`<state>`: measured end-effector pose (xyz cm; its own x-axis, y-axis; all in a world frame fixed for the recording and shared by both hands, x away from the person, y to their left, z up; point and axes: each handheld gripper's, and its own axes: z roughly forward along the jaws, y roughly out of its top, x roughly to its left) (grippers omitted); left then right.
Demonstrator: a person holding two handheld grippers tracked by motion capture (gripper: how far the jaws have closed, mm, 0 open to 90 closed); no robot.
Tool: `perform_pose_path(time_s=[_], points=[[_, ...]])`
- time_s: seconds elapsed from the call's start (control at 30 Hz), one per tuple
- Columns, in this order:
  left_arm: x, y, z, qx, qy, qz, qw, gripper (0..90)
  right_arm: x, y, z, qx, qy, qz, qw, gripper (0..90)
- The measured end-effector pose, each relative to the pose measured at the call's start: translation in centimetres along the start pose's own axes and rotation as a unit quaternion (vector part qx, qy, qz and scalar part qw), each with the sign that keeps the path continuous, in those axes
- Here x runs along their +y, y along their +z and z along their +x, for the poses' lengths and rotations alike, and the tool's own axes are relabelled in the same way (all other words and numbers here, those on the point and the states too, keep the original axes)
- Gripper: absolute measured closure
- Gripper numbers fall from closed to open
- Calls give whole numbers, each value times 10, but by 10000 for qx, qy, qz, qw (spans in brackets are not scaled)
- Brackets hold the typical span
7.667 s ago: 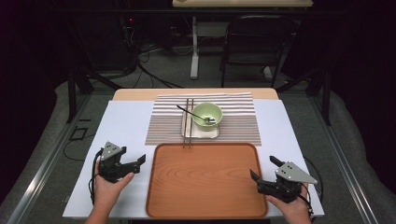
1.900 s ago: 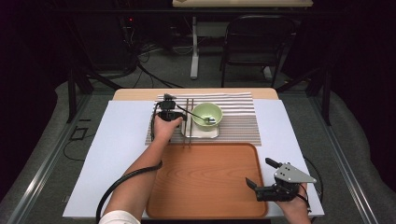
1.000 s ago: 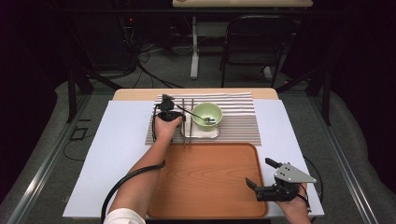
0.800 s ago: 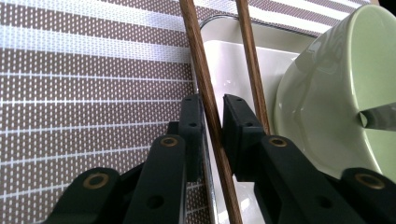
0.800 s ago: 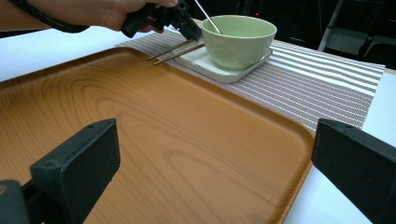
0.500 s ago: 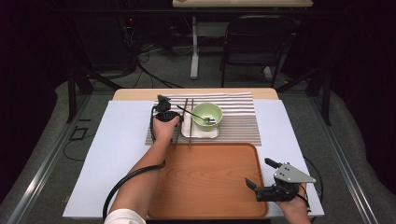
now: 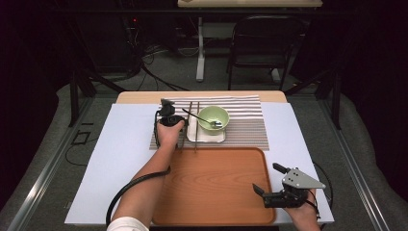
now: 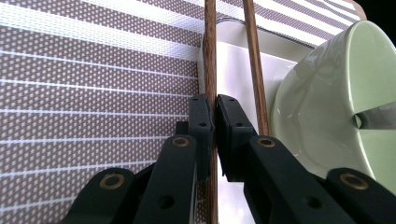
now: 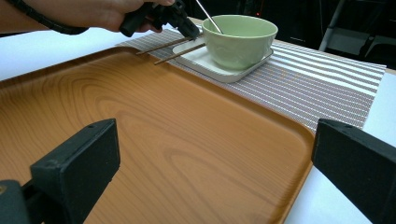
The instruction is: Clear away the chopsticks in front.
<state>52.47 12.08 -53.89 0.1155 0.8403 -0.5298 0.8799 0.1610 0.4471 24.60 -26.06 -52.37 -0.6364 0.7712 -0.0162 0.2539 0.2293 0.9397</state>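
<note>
Left gripper (image 8: pixel 215 116), fingers (image 8: pixel 201 126) having just closed, pinches one wooden chopstick (image 8: pixel 210 60) lying on the striped placemat (image 8: pixel 93 84), at 9 o'clock of the green bowl (image 7: pixel 213 118) on its white square plate (image 7: pixel 206 136). The second chopstick (image 8: pixel 254 70) lies just beside it, free. Right gripper (image 9: pixel 210 154), fingers spread and empty, hovers at the wooden tray's (image 7: pixel 211 183) 4 o'clock corner.

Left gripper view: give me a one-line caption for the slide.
Left gripper clamped on one wooden chopstick over the striped placemat, beside the green bowl.
</note>
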Motion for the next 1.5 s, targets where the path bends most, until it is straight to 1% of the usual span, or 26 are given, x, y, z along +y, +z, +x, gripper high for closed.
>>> perform_pose_path(time_s=[0.33, 0.47, 0.57, 0.7, 0.77, 0.87, 0.97, 1.03, 1.23, 1.3, 1.37, 1.5], points=[[-2, -10, 4, 13, -85, -154, 9998, 851, 0, 0, 0, 7, -2, -2, 10000, 9], [-5, -16, 3, 11, -62, -187, 9998, 851, 0, -1, 0, 8, -19, 0, 10000, 10], [-8, -20, 3, 62, -22, -227, 9997, 852, -1, -1, 0, 21, -6, 4, 10000, 10], [-13, -29, 4, 37, -80, -337, 9994, 852, -1, -2, 1, 52, -23, 3, 10000, 10], [-16, -34, 5, 57, -50, -356, 9993, 852, -1, -2, 2, 74, -38, 3, 10000, 10], [-21, -44, 6, 93, -54, -468, 9988, 852, -1, -1, 3, 112, -73, -5, 9999, 10], [-27, -52, 7, 152, -8, -524, 9985, 852, -1, -2, 3, 125, -59, -14, 9999, 10], [-30, -57, 8, 168, -24, -558, 9983, 852, -1, -2, 3, 121, -61, -16, 9999, 10], [-41, -69, 17, 115, -186, -621, 9978, 852, 0, -1, 3, 121, -69, -7, 9999, 10], [-45, -73, 19, 98, -209, -615, 9978, 852, 0, -1, 3, 121, -74, -15, 9999, 10], [-48, -76, 19, 63, -210, -669, 9975, 852, 0, -1, 3, 125, -78, -25, 9999, 10], [-55, -84, 20, -6, -228, -705, 9973, 852, 0, -1, 3, 136, -75, -21, 9999, 10]])
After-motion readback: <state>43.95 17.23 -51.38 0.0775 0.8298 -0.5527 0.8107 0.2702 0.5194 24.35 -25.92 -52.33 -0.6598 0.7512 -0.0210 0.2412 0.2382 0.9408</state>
